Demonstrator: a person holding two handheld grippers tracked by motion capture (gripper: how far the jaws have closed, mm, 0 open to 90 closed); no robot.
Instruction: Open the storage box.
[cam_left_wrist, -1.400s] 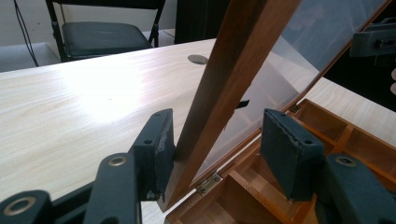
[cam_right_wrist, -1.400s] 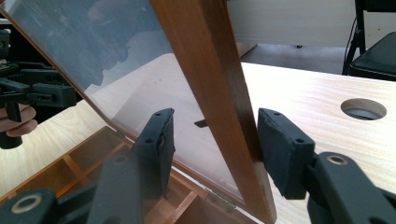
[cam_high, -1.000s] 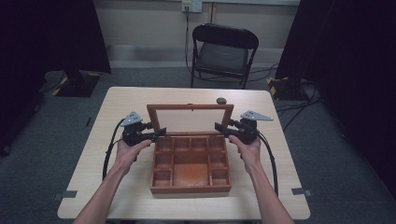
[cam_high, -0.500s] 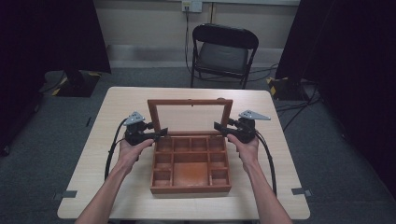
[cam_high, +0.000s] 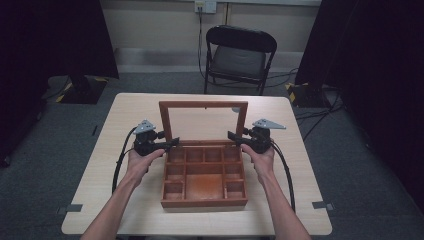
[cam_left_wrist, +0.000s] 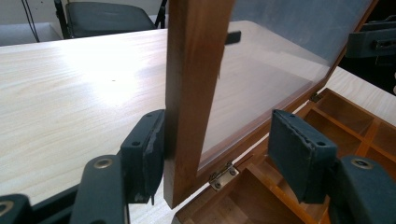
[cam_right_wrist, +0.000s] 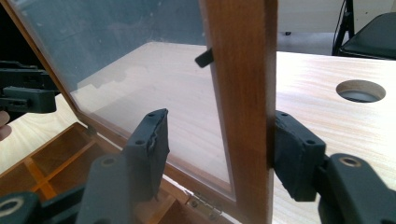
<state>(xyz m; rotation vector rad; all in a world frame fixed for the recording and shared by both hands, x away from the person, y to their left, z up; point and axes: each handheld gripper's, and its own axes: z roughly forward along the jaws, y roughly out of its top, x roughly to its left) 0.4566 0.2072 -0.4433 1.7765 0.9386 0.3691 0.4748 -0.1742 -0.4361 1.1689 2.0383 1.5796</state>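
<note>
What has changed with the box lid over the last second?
The glass-paned lid swung further up, now nearly upright. The left hand-held gripper has just been opening, with the lid's side rail between its jaws. The right hand-held gripper, also around a rail, and the wooden box stayed put.

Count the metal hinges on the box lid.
2. One hinge sits at the lid's bottom corner in the left gripper view; the other hinge at its opposite bottom corner in the right gripper view. More between them may be hidden.
</note>
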